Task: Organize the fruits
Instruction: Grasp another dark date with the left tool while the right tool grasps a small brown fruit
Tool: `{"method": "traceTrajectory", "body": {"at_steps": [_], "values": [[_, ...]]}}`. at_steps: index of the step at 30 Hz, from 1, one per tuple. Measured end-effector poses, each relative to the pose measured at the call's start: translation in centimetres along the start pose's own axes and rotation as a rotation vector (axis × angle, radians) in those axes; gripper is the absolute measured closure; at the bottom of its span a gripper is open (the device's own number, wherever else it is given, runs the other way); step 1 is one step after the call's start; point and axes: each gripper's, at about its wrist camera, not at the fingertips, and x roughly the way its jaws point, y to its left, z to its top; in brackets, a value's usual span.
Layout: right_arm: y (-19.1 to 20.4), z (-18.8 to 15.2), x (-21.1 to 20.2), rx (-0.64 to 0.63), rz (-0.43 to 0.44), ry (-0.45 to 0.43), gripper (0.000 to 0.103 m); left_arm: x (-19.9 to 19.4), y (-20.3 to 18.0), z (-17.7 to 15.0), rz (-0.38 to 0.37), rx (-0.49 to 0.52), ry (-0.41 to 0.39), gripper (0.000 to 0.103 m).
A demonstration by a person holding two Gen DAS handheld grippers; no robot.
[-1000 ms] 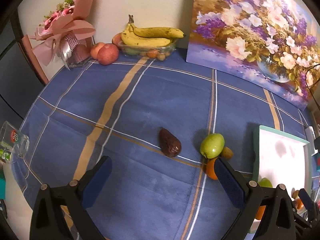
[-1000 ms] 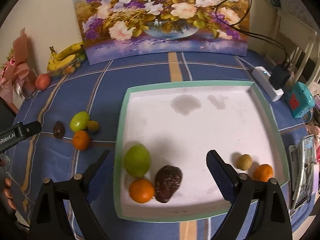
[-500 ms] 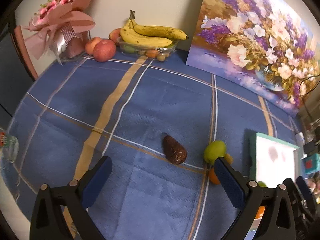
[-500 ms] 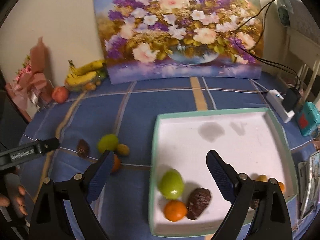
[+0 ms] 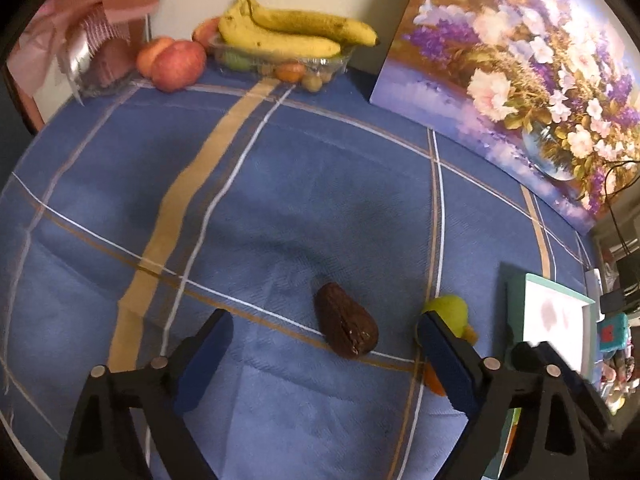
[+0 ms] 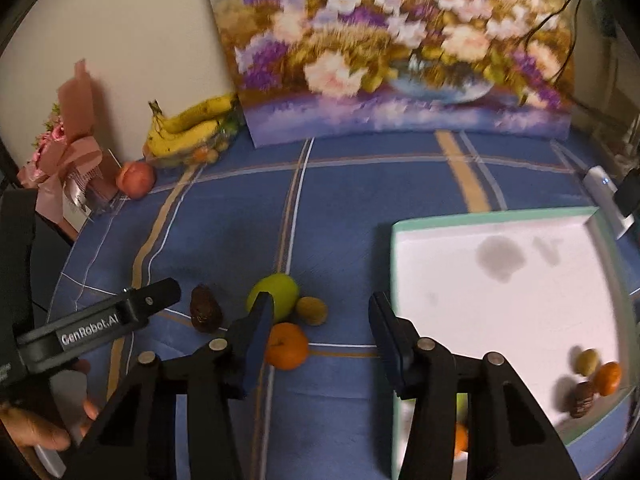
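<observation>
A dark brown avocado (image 5: 347, 327) lies on the blue cloth between the open, empty jaws of my left gripper (image 5: 324, 344). A green apple (image 5: 450, 312) sits right of it, partly behind the right finger. In the right wrist view the avocado (image 6: 205, 309), green apple (image 6: 276, 295), a kiwi (image 6: 311, 311) and an orange (image 6: 287, 346) lie in a cluster. My right gripper (image 6: 318, 338) is open and empty just above them. The white tray (image 6: 440, 280) holds a kiwi (image 6: 587, 362), an orange (image 6: 608, 378) and a dark fruit (image 6: 582, 399).
Bananas (image 5: 292, 34) on a clear fruit box, apples (image 5: 176, 62) and a pink bouquet (image 5: 80, 20) stand along the back wall. A flower painting (image 5: 520, 72) leans on the wall. A white charger (image 6: 608, 196) lies beyond the tray. The left gripper's body (image 6: 100, 324) shows in the right wrist view.
My left gripper has moved forward and down toward the avocado. My right gripper has swung left off the tray to above the loose fruit cluster. Both stay open.
</observation>
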Motion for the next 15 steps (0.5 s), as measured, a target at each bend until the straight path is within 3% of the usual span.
{"method": "traceTrajectory", "body": {"at_steps": [5, 10, 12, 14, 15], "values": [[0.7, -0.4, 3.8, 0.01, -0.021, 0.097, 0.058, 2.4, 0.4, 0.4, -0.046, -0.014, 0.049, 0.018], [0.3, -0.8, 6.0, 0.054, -0.004, 0.139, 0.066, 3.9, 0.3, 0.4, -0.065, -0.016, 0.086, 0.032], [0.2, -0.8, 6.4, 0.061, -0.004, 0.141, 0.071, 4.3, 0.2, 0.3, -0.069, -0.02, 0.101, 0.046], [-0.1, -0.9, 6.6, 0.073, -0.006, 0.145, 0.074, 4.7, 0.0, 0.1, -0.077, -0.014, 0.112, 0.052], [-0.2, -1.0, 6.7, 0.078, -0.003, 0.148, 0.074, 4.7, -0.1, 0.1, -0.083, -0.005, 0.11, 0.061]]}}
